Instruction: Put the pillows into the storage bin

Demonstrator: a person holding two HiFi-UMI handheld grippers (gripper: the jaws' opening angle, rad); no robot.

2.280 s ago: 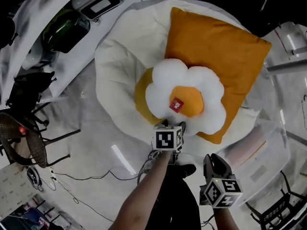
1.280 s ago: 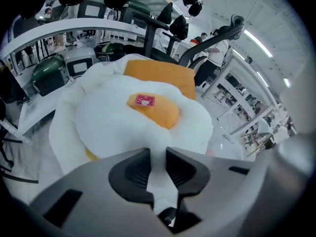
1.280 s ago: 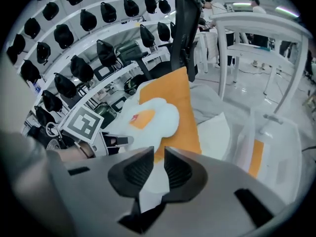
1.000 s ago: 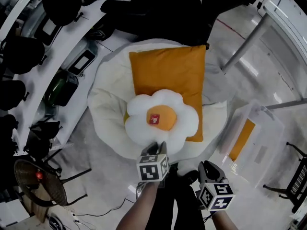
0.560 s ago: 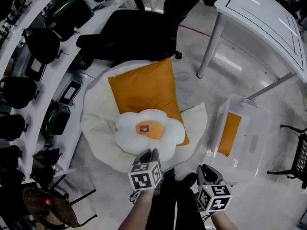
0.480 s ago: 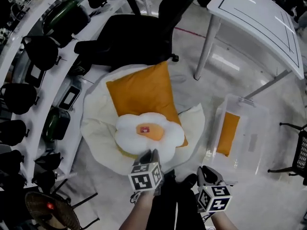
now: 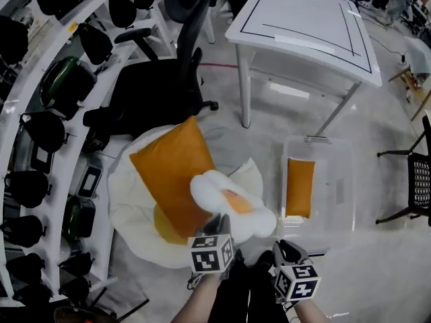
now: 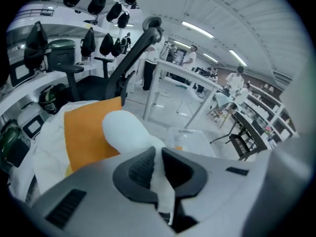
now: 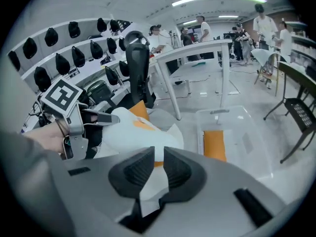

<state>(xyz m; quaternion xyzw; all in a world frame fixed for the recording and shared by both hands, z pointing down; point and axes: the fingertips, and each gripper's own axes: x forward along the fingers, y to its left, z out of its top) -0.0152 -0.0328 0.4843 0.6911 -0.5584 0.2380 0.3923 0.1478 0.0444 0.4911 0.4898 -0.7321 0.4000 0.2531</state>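
While the left gripper is pinching a fold of white fabric, its jaws have just been closing and are now standing almost together on the edge of the flower pillow. The right gripper is clamping another white edge of the same pillow, its jaws narrowly apart with the fabric pressed between them. In the head view both grippers are sitting at the bottom of the frame, the left gripper beside the right gripper, and the flower pillow is hanging tilted just beyond them, its orange centre facing up.

Behind it, the orange pillow is lying on the white cushion, which is spreading over the floor. To the right, the clear storage bin is standing on the floor near the cushion, and a narrow orange pillow is lying inside it.

Farther off, a black office chair is standing beyond the cushion, and a white desk is standing beyond the bin.
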